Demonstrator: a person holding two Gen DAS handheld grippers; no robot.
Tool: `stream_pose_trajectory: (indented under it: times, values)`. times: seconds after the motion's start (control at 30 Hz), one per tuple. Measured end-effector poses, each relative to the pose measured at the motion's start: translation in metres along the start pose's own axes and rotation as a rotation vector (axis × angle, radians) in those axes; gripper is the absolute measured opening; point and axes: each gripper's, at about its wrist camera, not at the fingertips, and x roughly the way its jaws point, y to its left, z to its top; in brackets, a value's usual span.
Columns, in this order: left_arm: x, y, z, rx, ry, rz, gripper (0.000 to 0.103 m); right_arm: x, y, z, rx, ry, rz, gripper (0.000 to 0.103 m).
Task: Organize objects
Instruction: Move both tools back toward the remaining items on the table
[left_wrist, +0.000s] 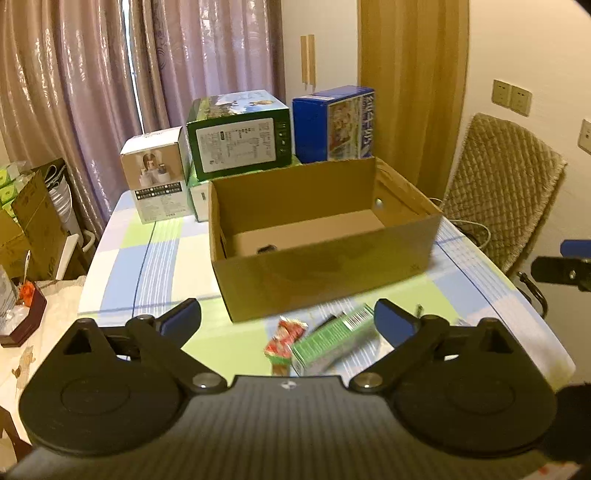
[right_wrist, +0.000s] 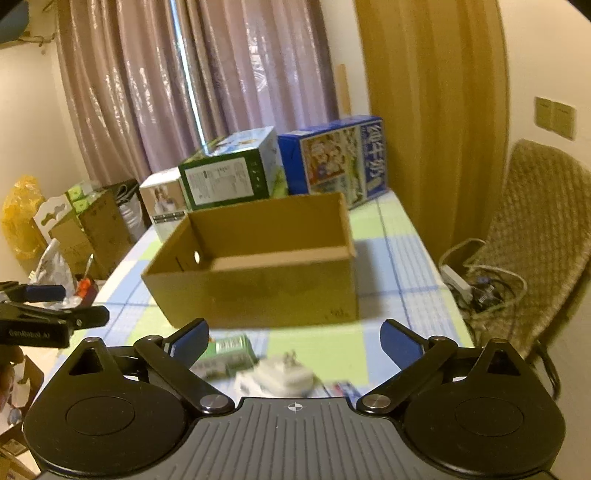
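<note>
Landmark: an open cardboard box (left_wrist: 325, 266), plain brown corrugated board, rectangular, standing on a table (left_wrist: 155, 258) covered by a checked cloth in green, blue and white. One small dark item (left_wrist: 266, 249) lies on the box floor near its front wall; its identity cannot be told.

Behind the box stand three printed cartons: a green carton (left_wrist: 238, 136), a blue carton (left_wrist: 334, 123) with cartoon print, and a smaller white carton (left_wrist: 155, 173) beside the green one. Purple curtains (left_wrist: 92, 74) hang behind them. A chair with a quilted tan cover (left_wrist: 498, 192) stands beyond the table edge at the box's right end.

In front of the box, on the cloth, lie the loose objects: a green rectangular packet (left_wrist: 332, 339), a red-and-white wrapper (left_wrist: 286, 338) touching it, and, in the right wrist view, a white plug-like item (right_wrist: 280, 373), blurred.

The left gripper (left_wrist: 288, 323) hangs above the packet and wrapper, jaws spread wide, holding nothing. The right gripper (right_wrist: 295, 338) hangs above the white item, jaws likewise spread and empty. Nothing stands between either gripper and the objects.
</note>
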Motion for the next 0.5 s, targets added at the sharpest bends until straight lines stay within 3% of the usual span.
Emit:
stream_pose_trajectory:
  times: [0.2,0.5]
  values:
    - [-0.020,-0.018,-0.021,0.007,0.012,-0.010,0.102,-0.030,-0.008,-0.033,-0.009,0.029,-0.038,0.101]
    - [-0.020,-0.044,-0.050,-0.001,0.058,-0.033,0.102,-0.038,-0.029,-0.065,-0.040,0.089,-0.064,0.101]
